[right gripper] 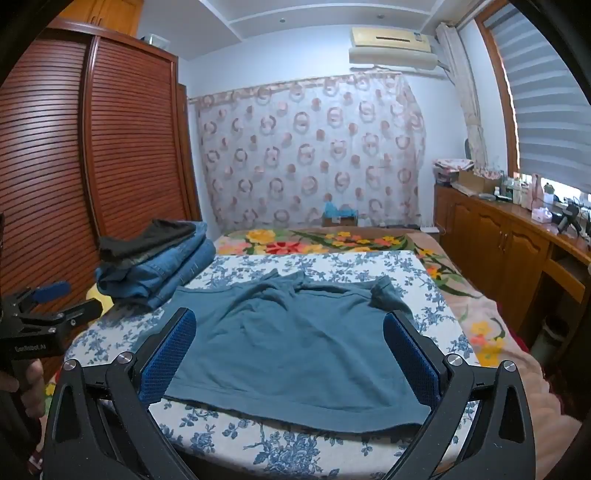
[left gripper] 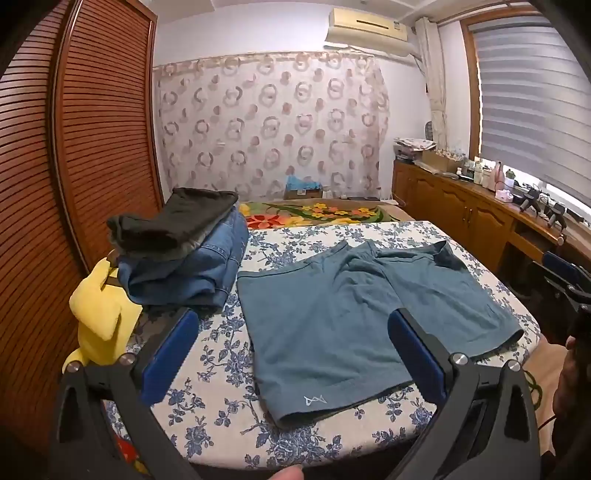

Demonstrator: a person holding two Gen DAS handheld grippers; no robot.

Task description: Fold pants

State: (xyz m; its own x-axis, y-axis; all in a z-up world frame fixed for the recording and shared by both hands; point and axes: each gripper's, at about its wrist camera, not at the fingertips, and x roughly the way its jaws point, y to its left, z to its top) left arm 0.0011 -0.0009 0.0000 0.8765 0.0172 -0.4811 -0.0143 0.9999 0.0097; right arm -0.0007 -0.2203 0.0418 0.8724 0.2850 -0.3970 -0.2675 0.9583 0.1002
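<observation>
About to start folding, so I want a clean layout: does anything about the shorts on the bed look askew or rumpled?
Mostly flat, but the teal knit shorts are bunched along the far waistband, where the right corner is turned up, showing its darker underside.

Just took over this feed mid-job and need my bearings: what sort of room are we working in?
Most likely a home bedroom. The teal shorts lie flat on a floral-covered bed, a louvred wooden wardrobe stands to the left, and a wall air conditioner hangs above a patterned curtain.
</observation>
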